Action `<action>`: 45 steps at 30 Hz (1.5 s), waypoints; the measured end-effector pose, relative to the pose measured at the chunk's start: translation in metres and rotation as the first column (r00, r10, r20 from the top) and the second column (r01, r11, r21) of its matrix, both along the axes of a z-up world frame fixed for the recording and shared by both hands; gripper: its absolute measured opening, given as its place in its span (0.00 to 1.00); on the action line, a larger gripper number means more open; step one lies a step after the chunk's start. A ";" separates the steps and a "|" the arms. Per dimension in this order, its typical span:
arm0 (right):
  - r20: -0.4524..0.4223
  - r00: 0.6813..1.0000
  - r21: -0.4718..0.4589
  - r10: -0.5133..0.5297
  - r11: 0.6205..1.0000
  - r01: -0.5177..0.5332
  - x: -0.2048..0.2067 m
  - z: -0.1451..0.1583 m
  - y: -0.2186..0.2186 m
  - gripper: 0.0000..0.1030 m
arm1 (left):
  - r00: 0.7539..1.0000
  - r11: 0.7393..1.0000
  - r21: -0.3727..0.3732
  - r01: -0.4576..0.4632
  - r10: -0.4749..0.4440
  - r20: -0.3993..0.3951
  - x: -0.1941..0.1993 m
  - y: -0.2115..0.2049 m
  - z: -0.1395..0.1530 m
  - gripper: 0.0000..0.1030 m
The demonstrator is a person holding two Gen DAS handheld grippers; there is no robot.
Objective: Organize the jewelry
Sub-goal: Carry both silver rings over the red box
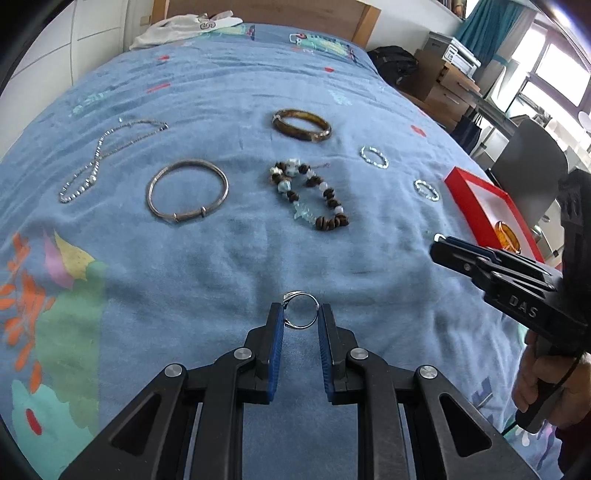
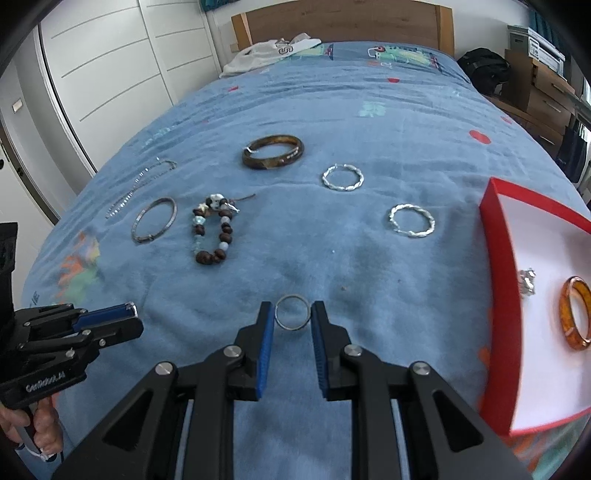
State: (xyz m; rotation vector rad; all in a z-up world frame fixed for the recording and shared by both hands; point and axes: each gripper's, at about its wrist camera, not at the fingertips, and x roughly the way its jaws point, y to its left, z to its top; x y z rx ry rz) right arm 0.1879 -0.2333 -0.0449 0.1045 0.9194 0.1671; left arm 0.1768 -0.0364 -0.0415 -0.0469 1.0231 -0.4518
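My left gripper is shut on a silver ring with a small setting, held above the blue bedspread. My right gripper is shut on a plain silver ring. On the bedspread lie a silver chain, a silver bangle, a brown bangle, a beaded bracelet and two twisted silver hoops. A red box at the right holds an amber bangle and a small silver piece.
A white garment lies at the head of the bed by the wooden headboard. White wardrobe doors stand on the left. A black bag, cardboard boxes and a dark chair stand on the right.
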 end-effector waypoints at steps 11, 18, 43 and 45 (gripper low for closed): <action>0.069 0.994 -0.026 -0.080 0.996 0.082 -0.046 0.046 -0.064 0.19 | 0.997 0.999 -0.017 0.047 -0.046 0.056 -0.005 -0.037 0.038 0.18; 0.068 0.982 -0.065 -0.176 0.982 0.180 -0.073 0.060 -0.139 0.19 | 0.984 0.985 -0.045 0.169 -0.166 0.067 -0.010 -0.113 0.052 0.18; -0.026 0.984 -0.048 -0.178 0.983 0.176 -0.023 0.014 -0.251 0.19 | 0.945 0.945 -0.017 0.326 -0.325 0.023 0.058 -0.320 0.031 0.18; -0.038 0.984 -0.041 -0.174 0.984 0.172 -0.018 0.009 -0.253 0.19 | 0.943 0.943 -0.008 0.331 -0.331 0.009 0.065 -0.327 0.025 0.18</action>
